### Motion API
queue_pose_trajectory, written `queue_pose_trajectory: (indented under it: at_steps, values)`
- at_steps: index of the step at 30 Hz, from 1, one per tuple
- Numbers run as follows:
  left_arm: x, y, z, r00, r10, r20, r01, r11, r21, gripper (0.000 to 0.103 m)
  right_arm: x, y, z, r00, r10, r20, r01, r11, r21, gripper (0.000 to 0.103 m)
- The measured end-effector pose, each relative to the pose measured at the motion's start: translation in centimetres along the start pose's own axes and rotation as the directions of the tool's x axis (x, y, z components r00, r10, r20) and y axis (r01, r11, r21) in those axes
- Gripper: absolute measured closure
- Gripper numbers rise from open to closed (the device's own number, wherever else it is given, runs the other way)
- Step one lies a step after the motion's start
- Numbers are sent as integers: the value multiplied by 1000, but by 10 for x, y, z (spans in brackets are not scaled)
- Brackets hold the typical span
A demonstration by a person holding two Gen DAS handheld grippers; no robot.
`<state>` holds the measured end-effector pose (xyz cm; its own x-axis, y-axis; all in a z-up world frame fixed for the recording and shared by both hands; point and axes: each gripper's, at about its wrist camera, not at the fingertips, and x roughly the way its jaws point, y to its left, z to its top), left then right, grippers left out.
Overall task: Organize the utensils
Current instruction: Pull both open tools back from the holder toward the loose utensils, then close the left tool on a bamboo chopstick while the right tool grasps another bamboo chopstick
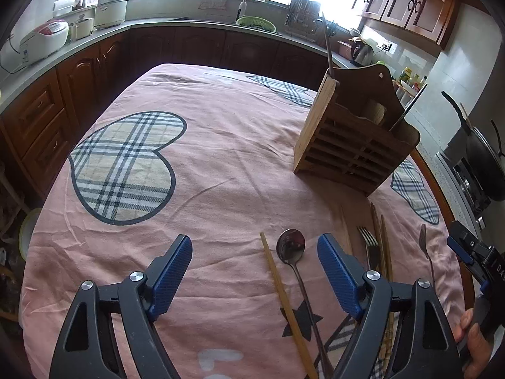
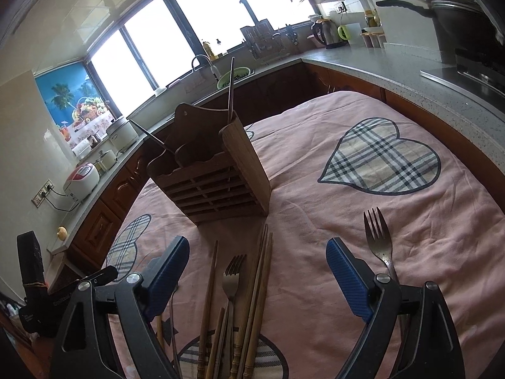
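Observation:
A wooden slatted utensil holder [image 1: 353,145] [image 2: 214,170] stands on the pink tablecloth with two utensil handles sticking out of it. My left gripper [image 1: 254,252] is open and empty, low over the cloth. A metal spoon [image 1: 292,246] and one wooden chopstick [image 1: 277,281] lie between its fingers. A fork [image 1: 369,243] and more chopsticks [image 1: 383,246] lie to its right, another fork [image 1: 426,246] further right. My right gripper [image 2: 257,255] is open and empty. A fork [image 2: 232,279] and several chopsticks [image 2: 258,293] lie between its fingers. A second fork [image 2: 378,240] lies by its right finger.
The table [image 1: 189,170] carries a pink cloth with plaid hearts. Kitchen counters [image 1: 79,41] ring it, with rice cookers, a sink, a kettle [image 2: 325,31] and a wok on the stove [image 1: 483,158]. My right gripper [image 1: 470,252] shows at the left wrist view's right edge.

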<state>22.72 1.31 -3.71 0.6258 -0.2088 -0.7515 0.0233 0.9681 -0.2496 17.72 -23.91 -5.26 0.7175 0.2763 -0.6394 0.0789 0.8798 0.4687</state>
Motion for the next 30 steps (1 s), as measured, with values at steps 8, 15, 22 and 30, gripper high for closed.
queue_pose_trajectory:
  at_steps: [8, 15, 22, 30]
  values:
    - [45, -8, -10, 994, 68, -91, -62, 996, 65, 43, 45, 2, -9, 992, -49, -120, 44, 998, -45, 60]
    - [71, -13, -11, 990, 90, -105, -80, 992, 97, 57, 79, 4, -14, 979, -95, -182, 81, 993, -83, 76]
    - [79, -27, -14, 990, 104, -97, -88, 983, 163, 57, 107, 12, -11, 965, -160, -210, 127, 979, -159, 83]
    - [77, -34, -17, 994, 36, -104, -16, 983, 185, 94, 109, 8, -8, 968, -148, -204, 117, 981, -153, 96]
